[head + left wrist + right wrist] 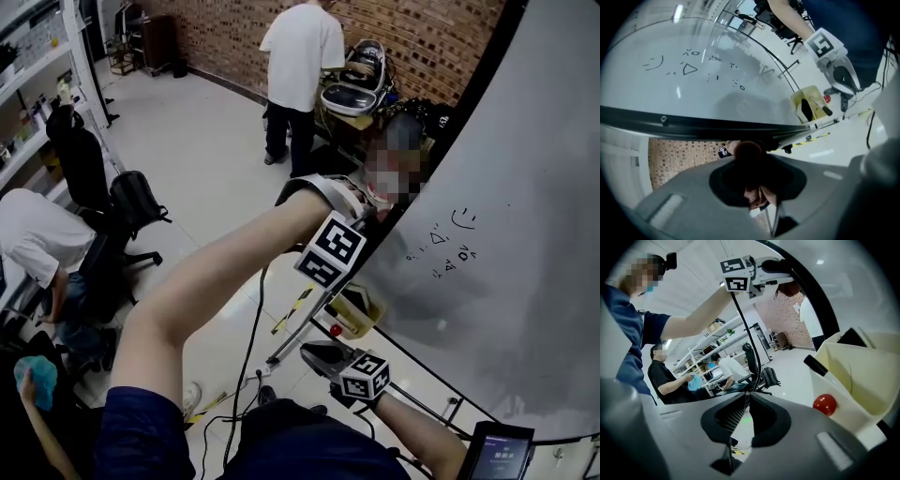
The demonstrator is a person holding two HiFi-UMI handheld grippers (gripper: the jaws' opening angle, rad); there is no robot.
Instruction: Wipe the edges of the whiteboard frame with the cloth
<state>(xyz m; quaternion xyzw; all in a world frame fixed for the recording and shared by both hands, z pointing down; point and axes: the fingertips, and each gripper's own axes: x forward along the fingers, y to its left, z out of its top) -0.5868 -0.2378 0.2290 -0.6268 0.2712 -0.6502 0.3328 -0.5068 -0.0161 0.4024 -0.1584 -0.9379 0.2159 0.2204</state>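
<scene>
The big whiteboard has a black frame and small marker scribbles. My left gripper is raised to the frame's edge and is shut on a dark red cloth. The left gripper view has the cloth right under the frame. From the right gripper view, the left gripper holds the cloth against the frame. My right gripper hangs lower, beside a yellow tray. Its jaws meet at the tips with nothing between them.
The tray holds a red ball and a black marker. A person in a white shirt stands at the back, and another sits at the left near an office chair. A cable hangs from my left arm.
</scene>
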